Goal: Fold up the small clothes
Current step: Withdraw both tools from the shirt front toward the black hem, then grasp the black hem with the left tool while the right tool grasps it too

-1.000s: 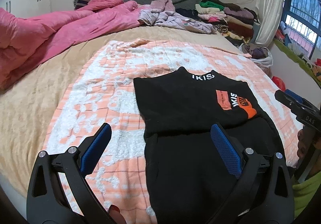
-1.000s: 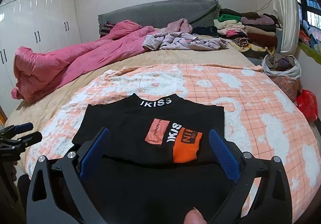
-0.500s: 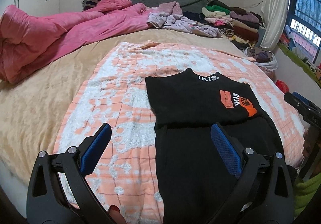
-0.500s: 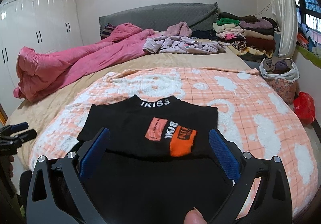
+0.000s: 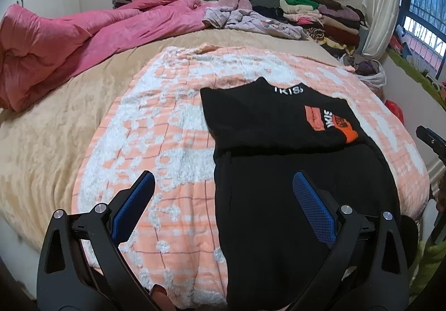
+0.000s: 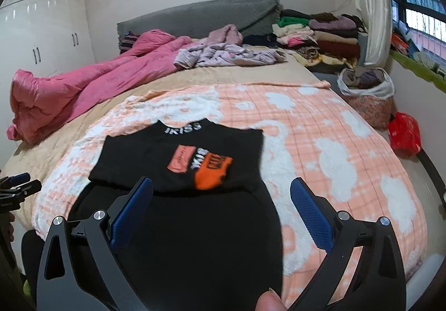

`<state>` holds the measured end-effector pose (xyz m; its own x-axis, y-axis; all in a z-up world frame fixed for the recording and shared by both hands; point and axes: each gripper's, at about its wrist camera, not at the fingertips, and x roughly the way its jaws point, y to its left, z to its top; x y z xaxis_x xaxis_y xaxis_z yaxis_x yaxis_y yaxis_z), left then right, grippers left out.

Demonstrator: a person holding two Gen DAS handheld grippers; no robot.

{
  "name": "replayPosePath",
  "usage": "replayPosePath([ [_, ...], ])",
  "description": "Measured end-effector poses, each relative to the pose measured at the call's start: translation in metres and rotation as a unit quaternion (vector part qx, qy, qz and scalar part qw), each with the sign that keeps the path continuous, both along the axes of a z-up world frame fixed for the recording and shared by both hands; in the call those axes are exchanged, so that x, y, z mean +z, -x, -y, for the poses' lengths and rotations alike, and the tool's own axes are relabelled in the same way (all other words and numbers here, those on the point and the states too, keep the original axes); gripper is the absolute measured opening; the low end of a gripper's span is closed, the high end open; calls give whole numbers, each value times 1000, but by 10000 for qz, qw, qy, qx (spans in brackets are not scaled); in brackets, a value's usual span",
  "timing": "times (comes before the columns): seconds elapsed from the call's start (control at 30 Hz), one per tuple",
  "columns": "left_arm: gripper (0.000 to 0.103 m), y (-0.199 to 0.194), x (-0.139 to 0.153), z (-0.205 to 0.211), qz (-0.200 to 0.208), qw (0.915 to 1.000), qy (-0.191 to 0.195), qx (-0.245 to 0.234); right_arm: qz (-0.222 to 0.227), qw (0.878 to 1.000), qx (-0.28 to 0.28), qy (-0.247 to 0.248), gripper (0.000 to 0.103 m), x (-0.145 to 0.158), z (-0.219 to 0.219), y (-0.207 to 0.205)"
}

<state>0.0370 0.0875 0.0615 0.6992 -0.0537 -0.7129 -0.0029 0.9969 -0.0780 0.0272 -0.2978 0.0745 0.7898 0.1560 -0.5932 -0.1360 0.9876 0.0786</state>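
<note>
Ahead of both our grippers lies the plush orange-and-white blanket [image 5: 172, 143], fleecy and checked, and on it the black garment [image 6: 181, 160], its sides apparently tucked in and its upper part lying over the lower; we judge one more fold remains. It is soft, matte knit with an orange print. Our left gripper [image 5: 223, 199] and right gripper [image 6: 221, 200] hover spread wide, holding nothing, above its near end.

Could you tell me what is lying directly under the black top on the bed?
The black top lies on an orange-and-white blanket spread over a beige bedcover. The blanket beneath the garment itself is covered from view.
</note>
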Motion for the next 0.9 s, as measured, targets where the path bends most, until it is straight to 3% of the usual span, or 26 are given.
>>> replayPosePath([
  [0.9, 93, 29, -74, -8, -797, 9968, -36, 46, -812, 9956, 9, 462, 98, -60, 16, 29],
])
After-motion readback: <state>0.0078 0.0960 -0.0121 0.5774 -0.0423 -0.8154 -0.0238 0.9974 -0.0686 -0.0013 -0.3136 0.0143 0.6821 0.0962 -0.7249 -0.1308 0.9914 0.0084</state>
